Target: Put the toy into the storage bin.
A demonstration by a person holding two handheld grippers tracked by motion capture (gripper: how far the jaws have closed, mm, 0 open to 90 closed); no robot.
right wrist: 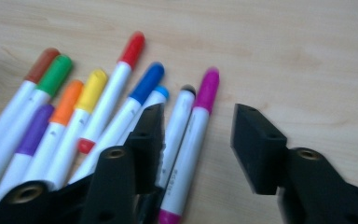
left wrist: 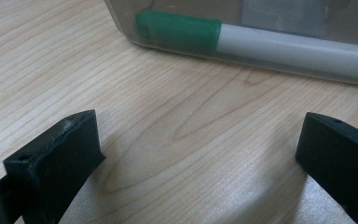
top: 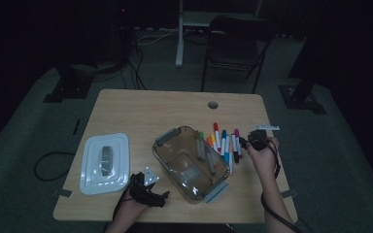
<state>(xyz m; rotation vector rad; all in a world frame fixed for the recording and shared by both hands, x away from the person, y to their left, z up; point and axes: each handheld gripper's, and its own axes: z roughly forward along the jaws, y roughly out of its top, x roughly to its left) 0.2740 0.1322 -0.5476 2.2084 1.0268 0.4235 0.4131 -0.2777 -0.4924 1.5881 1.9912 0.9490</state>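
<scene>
Right gripper astride magenta marker

From above the near edge we looked forward and down across the whole counter. Riding the left gripper, we sat low and close to the wood, facing the clear container, which the high view also held mid-counter. On the right gripper we looked steeply down, near, along its fingers at the fanned markers, shared with the high view beside the container.
</scene>
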